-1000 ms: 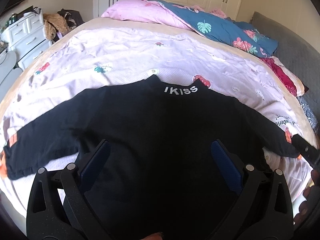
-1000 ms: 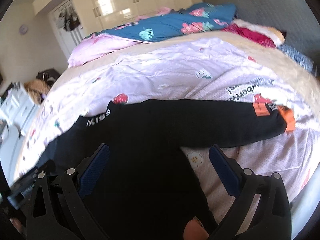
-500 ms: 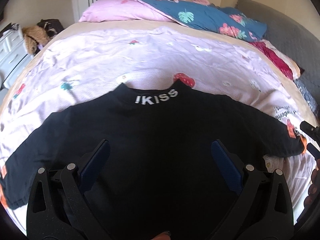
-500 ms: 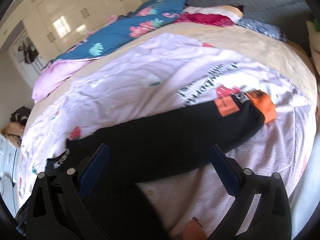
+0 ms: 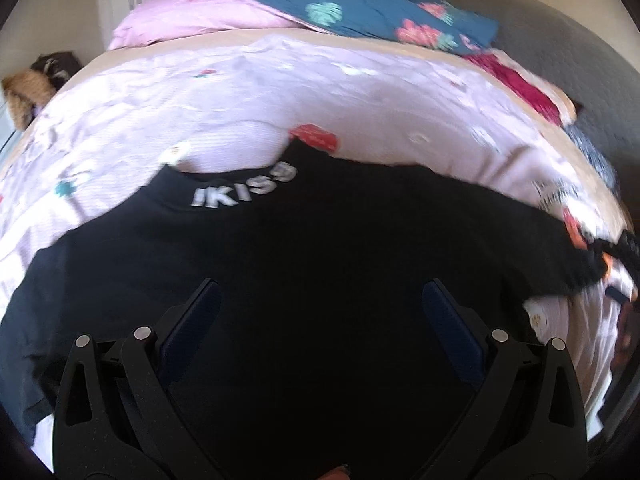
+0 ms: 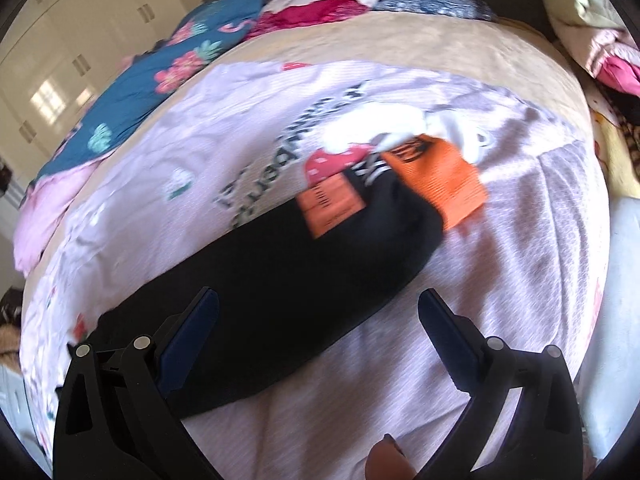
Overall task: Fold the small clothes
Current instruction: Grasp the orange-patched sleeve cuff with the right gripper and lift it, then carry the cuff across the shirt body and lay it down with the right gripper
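Note:
A small black long-sleeved top (image 5: 320,264) with white "IKISS" lettering at the collar (image 5: 244,188) lies spread flat on a pale pink bed cover (image 5: 280,92). My left gripper (image 5: 318,300) is open and empty, low over the top's body. In the right wrist view the top's right sleeve (image 6: 288,280) stretches toward an orange cuff (image 6: 440,184) and an orange patch (image 6: 330,210). My right gripper (image 6: 318,308) is open and empty over that sleeve, short of the cuff.
Pink and blue floral bedding (image 5: 360,12) is piled at the head of the bed. A grey headboard (image 5: 560,52) stands at the right. Clothes (image 6: 600,40) are heaped beyond the bed's far corner. The bed edge (image 6: 592,240) falls away at the right.
The left gripper has shifted left and closer over the top's body. The right gripper has swung right along the sleeve, so the orange cuff now looms larger. Both stay open.

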A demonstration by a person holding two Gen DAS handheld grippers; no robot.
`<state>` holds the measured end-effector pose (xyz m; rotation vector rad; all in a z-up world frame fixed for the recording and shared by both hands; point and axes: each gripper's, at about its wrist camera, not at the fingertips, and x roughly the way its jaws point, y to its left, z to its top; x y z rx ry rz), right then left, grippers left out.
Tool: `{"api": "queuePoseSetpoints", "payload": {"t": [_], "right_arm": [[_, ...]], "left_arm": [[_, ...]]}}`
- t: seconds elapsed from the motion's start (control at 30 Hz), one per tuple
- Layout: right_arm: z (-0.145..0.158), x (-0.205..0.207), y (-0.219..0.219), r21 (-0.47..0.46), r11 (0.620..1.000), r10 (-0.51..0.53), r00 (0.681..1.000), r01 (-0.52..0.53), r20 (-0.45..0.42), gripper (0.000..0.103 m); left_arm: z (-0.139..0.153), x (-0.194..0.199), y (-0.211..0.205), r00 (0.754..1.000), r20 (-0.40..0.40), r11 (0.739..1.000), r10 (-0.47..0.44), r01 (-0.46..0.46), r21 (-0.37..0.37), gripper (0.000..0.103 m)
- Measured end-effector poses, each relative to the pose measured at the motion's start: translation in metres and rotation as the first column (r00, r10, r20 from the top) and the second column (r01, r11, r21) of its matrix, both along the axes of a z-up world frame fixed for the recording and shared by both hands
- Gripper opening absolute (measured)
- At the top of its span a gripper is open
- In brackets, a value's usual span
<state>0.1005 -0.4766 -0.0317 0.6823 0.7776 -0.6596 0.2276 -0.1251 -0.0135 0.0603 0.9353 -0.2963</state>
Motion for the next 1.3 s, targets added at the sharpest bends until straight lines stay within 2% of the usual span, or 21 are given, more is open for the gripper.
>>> {"api": "queuePoseSetpoints", "payload": {"t": [0.17,0.3,0.33,0.37,0.43,0.47,0.5,0.53,0.57,0.6,0.7,0.8,0.97,1.17,1.3], "right_arm": [[-0.014,0.0,-0.026,0.049,0.996,-0.08,0.997,0.08,0.002,0.099],[-0.025,0.005,-0.046,0.124,0.982,-0.147,0.988,0.141,0.04,0.096],[-0.025,0.007,-0.05,0.131,0.978,-0.172,0.984,0.165,0.046,0.092],[-0.026,0.01,-0.053,0.139,0.972,-0.197,0.979,0.189,0.045,0.081],[-0.029,0.014,-0.06,0.186,0.952,-0.257,0.965,0.243,0.056,0.075],[-0.029,0.014,-0.061,0.193,0.946,-0.277,0.958,0.26,0.069,0.068],[-0.027,0.013,-0.06,0.191,0.941,-0.3,0.95,0.279,0.092,0.052],[-0.025,0.014,-0.059,0.18,0.942,-0.304,0.947,0.282,0.108,0.043],[-0.022,0.015,-0.058,0.155,0.949,-0.294,0.947,0.274,0.128,0.028],[-0.018,0.015,-0.054,0.111,0.962,-0.267,0.951,0.251,0.157,0.019],[-0.009,0.019,-0.05,0.082,0.978,-0.203,0.959,0.19,0.197,0.011],[0.009,0.019,-0.044,0.043,0.99,-0.137,0.955,0.131,0.263,0.01],[0.043,0.024,-0.014,-0.045,0.999,0.028,0.935,-0.013,0.353,0.01],[0.072,0.039,0.041,-0.172,0.963,0.258,0.888,-0.206,0.381,0.01],[0.08,0.05,0.091,-0.248,0.906,0.414,0.834,-0.342,0.364,0.01]], "left_arm": [[-0.016,-0.003,-0.02,0.998,-0.017,0.998,-0.063,0.064,0.031,0.095],[-0.018,-0.003,-0.019,0.998,-0.019,0.998,-0.056,0.056,0.029,0.095],[-0.017,-0.002,-0.018,0.999,-0.017,0.998,-0.052,0.052,0.026,0.095],[-0.016,-0.002,-0.017,0.999,-0.013,0.999,-0.047,0.047,0.022,0.095],[-0.011,-0.003,-0.013,0.999,-0.006,0.999,-0.039,0.04,0.011,0.095],[-0.008,-0.003,-0.01,0.999,-0.003,0.999,-0.035,0.035,0.0,0.095],[-0.006,-0.003,-0.008,0.999,-0.002,0.999,-0.033,0.033,-0.01,0.095],[-0.004,-0.002,-0.006,1.0,-0.001,0.999,-0.031,0.031,-0.021,0.095],[-0.002,-0.002,-0.003,1.0,-0.002,0.999,-0.027,0.027,-0.032,0.095],[0.0,0.0,0.001,1.0,-0.001,0.999,-0.023,0.023,-0.042,0.095],[0.007,0.003,0.013,1.0,0.003,0.998,0.003,-0.003,-0.058,0.095],[0.011,0.006,0.024,0.999,0.005,0.997,0.04,-0.04,-0.067,0.095],[0.02,0.01,0.045,0.996,0.002,0.99,0.093,-0.093,-0.106,0.095],[0.036,0.01,0.07,0.989,0.017,0.974,0.148,-0.143,-0.174,0.095],[0.044,0.01,0.085,0.986,0.021,0.966,0.168,-0.16,-0.205,0.095]]}}
